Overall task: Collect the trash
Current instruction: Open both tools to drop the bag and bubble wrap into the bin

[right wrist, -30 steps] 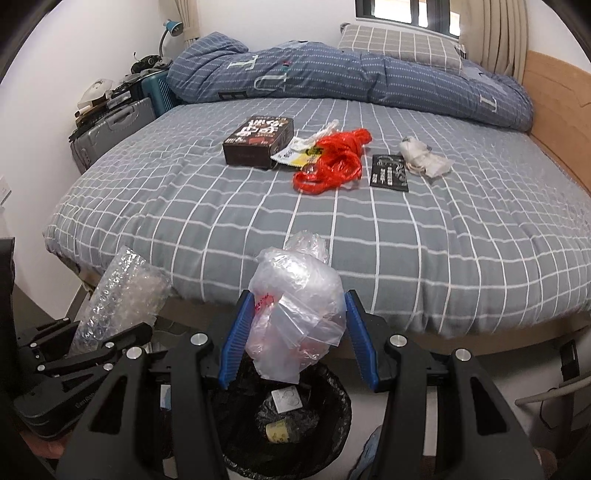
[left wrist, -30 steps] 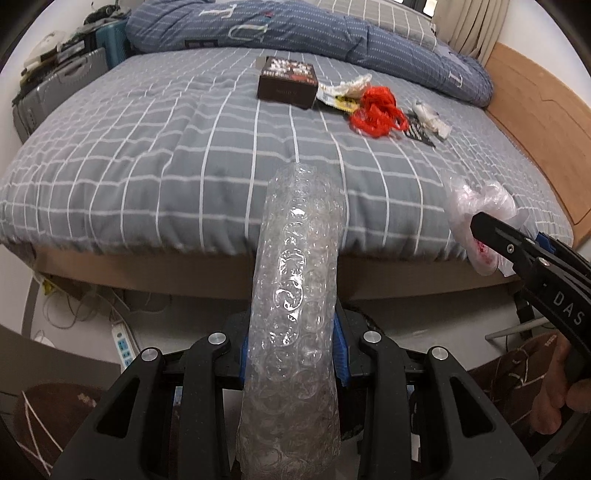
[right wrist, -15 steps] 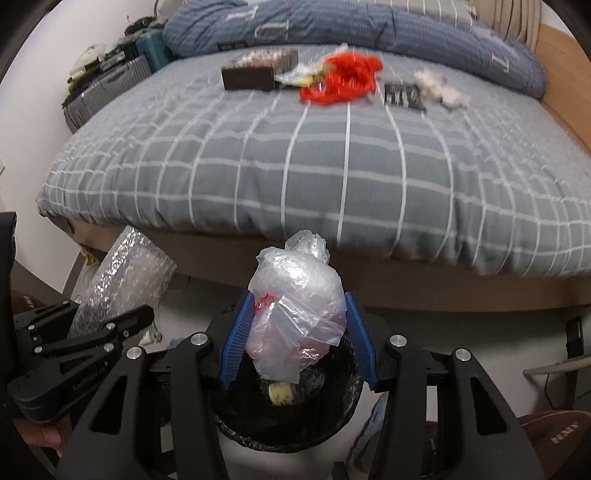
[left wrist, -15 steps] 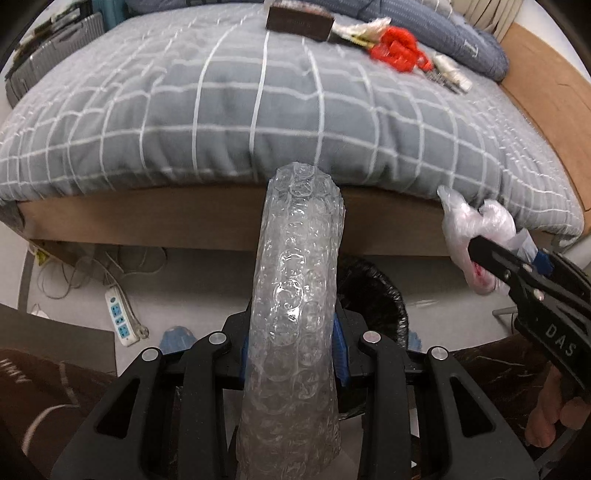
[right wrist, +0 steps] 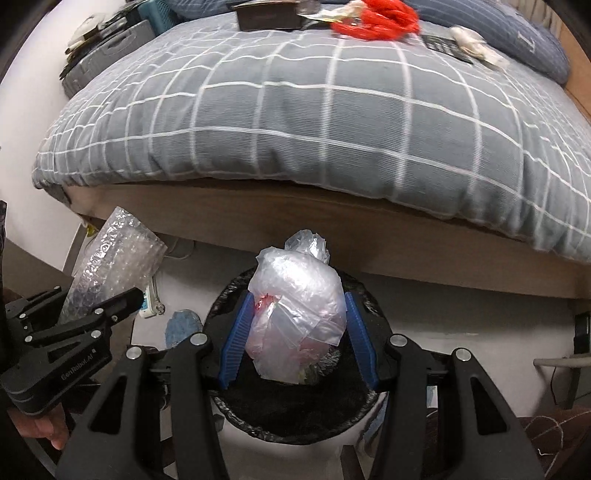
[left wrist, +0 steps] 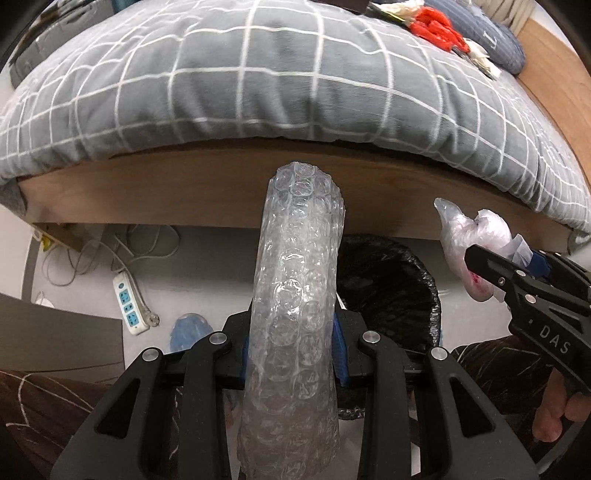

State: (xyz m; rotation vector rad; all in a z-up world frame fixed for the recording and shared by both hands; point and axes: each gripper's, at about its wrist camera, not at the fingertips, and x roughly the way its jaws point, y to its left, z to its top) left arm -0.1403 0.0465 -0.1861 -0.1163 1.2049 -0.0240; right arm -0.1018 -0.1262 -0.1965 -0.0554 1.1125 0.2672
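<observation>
A roll of bubble wrap (left wrist: 295,295) is clamped between the blue pads of the left gripper (left wrist: 291,354), whose jaws are drawn in narrow around it; the roll sticks out forward past the fingertips, beside and partly in front of a bin lined with a black bag (left wrist: 391,291). A crumpled clear plastic bag (right wrist: 295,314) with something red inside is seen between the blue pads of the right gripper (right wrist: 297,343), directly above the bin's open mouth (right wrist: 295,417). The left pad is pressed against the bag; on the right a small gap is seen between pad and plastic, so the jaws stand moderately wide. The bin is placed on the pale floor just in front of a bed (right wrist: 332,122) covered with a grey checked duvet. More litter is left on the bed: a red plastic bag (right wrist: 376,20), a dark box (right wrist: 266,14) and white crumpled paper (right wrist: 472,40). A white power strip (left wrist: 129,299) is seen on the floor by the bed frame.
</observation>
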